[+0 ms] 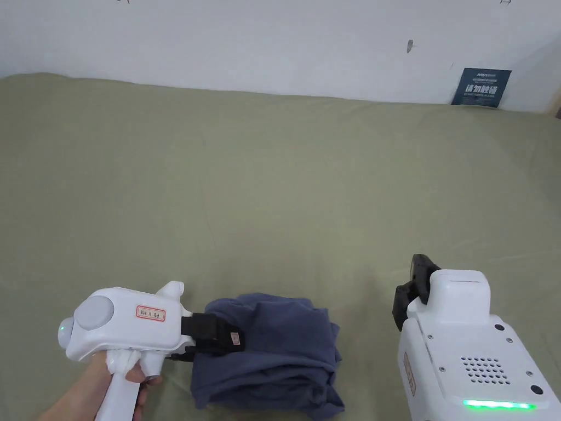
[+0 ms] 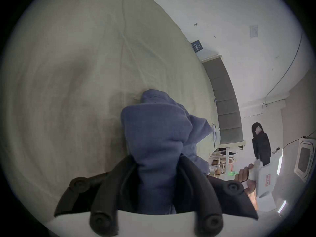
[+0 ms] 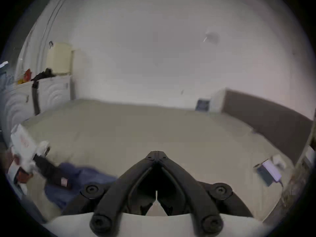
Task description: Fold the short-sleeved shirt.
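Observation:
A dark blue short-sleeved shirt lies bunched in a heap on the olive bed sheet, near the front edge. My left gripper reaches in from the left and is shut on the heap's left side. In the left gripper view, a thick fold of the shirt runs between both black jaws of my left gripper. My right gripper hovers to the right of the shirt, apart from it. Its jaws meet at the tips in the right gripper view, my right gripper holding nothing. The shirt shows there at lower left.
The sheet stretches wide and smooth behind and beside the shirt, up to a white wall. A blue sign leans at the far right. A phone-like device lies on the bed's right side, near a brown headboard. White cabinets stand far left.

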A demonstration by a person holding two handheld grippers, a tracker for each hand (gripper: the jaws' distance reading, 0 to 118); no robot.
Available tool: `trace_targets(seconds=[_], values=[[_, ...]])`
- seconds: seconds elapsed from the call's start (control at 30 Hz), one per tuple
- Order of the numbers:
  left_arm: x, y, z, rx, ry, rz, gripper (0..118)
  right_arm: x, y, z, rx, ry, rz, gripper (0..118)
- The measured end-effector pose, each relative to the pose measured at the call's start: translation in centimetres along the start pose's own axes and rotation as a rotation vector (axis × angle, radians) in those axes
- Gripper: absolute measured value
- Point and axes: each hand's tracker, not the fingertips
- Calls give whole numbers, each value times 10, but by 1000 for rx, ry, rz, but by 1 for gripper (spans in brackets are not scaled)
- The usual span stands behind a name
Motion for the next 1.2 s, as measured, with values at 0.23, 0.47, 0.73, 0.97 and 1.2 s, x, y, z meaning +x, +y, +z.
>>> trace_targets(seconds=[0.23,0.47,0.73,0.97,1.2], values=[[13,3,12,-10,19,-43,27,-1,3,-2,-24,32,-4,0],[6,9,63,8,95,-84,27,-27,9,-5,-19,102,0,0],[-47,32,178,62,223,-68,27,-110,19,-19,-16,265,7,0],[-108,67,285,107,389,-53,27,-226,27,-38,-27,435,5,0],[-157,105,342,87,499,-68,27,-330,29,-56,-48,598,18,0]])
